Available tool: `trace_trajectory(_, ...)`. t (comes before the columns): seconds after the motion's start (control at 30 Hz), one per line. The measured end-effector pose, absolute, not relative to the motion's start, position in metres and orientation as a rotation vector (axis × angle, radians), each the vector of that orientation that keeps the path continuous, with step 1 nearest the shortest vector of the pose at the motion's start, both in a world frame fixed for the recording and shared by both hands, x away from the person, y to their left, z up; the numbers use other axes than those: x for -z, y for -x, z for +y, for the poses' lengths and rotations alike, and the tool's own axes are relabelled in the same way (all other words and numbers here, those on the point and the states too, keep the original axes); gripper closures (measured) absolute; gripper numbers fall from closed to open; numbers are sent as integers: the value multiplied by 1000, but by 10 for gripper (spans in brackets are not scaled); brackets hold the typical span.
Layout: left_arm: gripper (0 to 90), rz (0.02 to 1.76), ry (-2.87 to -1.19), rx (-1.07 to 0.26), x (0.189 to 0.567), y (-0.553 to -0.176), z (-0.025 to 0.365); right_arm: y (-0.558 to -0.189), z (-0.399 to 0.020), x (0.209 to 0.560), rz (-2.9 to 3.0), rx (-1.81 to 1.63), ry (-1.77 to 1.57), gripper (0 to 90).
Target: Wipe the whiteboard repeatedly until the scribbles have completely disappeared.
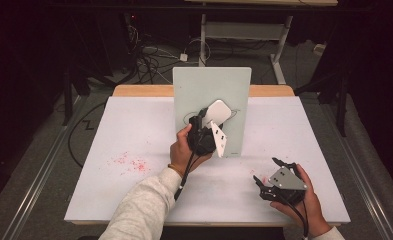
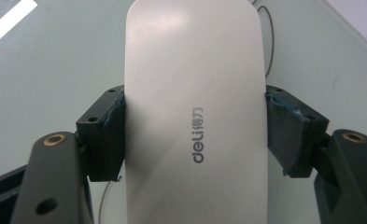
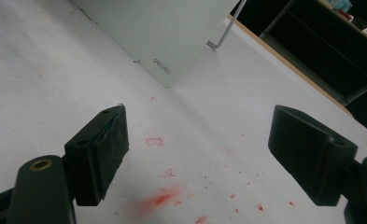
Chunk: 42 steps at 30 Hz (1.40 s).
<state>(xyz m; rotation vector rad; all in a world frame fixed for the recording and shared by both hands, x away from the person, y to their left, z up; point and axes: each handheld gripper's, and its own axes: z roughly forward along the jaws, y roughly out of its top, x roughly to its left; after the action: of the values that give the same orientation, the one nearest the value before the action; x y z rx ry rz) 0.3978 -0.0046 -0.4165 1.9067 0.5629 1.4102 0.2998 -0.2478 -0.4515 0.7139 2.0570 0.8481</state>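
A pale green board (image 1: 211,95) stands tilted on the white table (image 1: 134,130), with a thin dark line drawn on its face. My left gripper (image 1: 206,122) is shut on a white eraser block (image 1: 218,113) printed "deli" and holds it against the board's face. In the left gripper view the white block (image 2: 195,107) sits squeezed between both pads (image 2: 109,135), with the board (image 2: 55,70) right behind it. My right gripper (image 1: 274,172) rests low at the table's front right, open, nothing between its fingers (image 3: 102,149). The board's lower corner (image 3: 165,32) appears ahead of it.
Red smudges (image 1: 131,162) mark the table's left part and more red marks (image 3: 160,198) lie under the right gripper. Beyond the table are a metal stand (image 1: 244,30), cables (image 1: 149,55) on the floor and dark surroundings.
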Motion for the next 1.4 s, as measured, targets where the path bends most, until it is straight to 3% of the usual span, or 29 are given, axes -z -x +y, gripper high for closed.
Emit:
trace_trajectory(0.47, 287, 577, -1882, -1413, 427, -394, -21, -300, -247, 452, 2064, -844, -708, 207)
trace_trajectory(0.77, 288, 502, -1949, -1438, 440, -388, -34, -301, -248, 453, 2067, -838, -698, 207)
trace_trajectory(1.13, 288, 611, -1916, -1400, 413, -397, 18, -299, -249, 451, 2059, -849, -711, 206)
trace_trajectory(1.4, 288, 670, -1901, -1394, 420, -394, 44, -300, -249, 452, 2057, -842, -702, 206)
